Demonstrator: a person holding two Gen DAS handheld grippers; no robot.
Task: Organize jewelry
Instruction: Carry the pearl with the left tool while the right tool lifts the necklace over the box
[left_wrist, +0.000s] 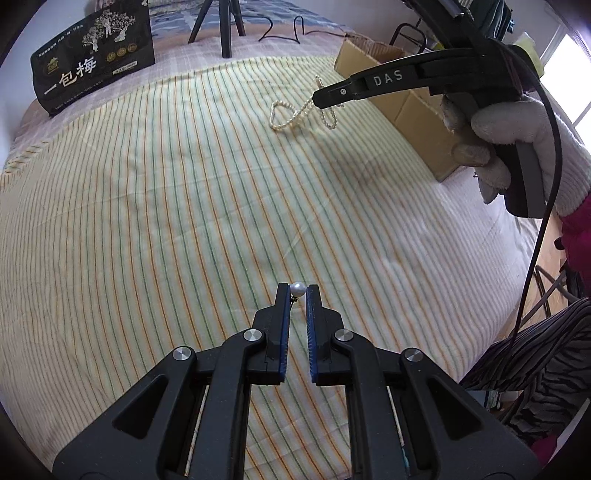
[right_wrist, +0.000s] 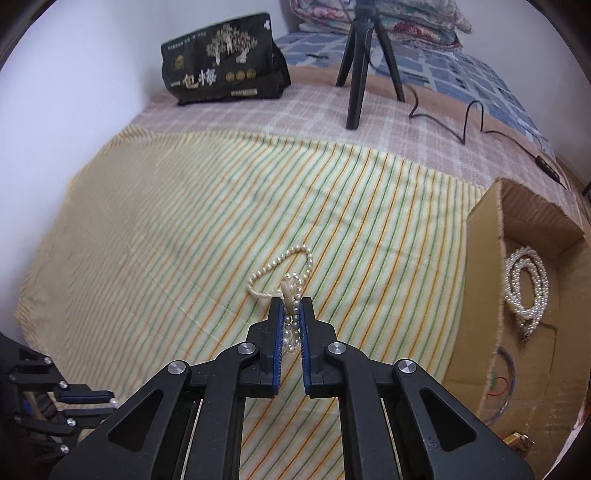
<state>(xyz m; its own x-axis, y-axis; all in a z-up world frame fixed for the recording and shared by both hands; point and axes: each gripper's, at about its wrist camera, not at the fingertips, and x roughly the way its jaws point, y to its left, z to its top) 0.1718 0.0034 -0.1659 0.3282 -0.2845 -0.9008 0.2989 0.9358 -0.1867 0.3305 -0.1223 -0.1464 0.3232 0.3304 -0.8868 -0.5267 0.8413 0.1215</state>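
My left gripper (left_wrist: 297, 290) is shut on a single pearl earring (left_wrist: 297, 288), held at the fingertips above the striped cloth; it also shows in the right wrist view (right_wrist: 113, 403) at the lower left. My right gripper (right_wrist: 290, 306) is shut on a pearl necklace (right_wrist: 291, 284), whose far loop still lies on the cloth. In the left wrist view the right gripper (left_wrist: 325, 98) is at the upper right with the necklace (left_wrist: 291, 116) hanging from its tip down to the cloth.
An open cardboard box (right_wrist: 484, 236) stands on the right and holds another pearl strand (right_wrist: 526, 288); it also shows in the left wrist view (left_wrist: 410, 107). A black printed bag (right_wrist: 221, 62), a tripod (right_wrist: 356, 74) and a black cable (right_wrist: 469, 114) are at the back.
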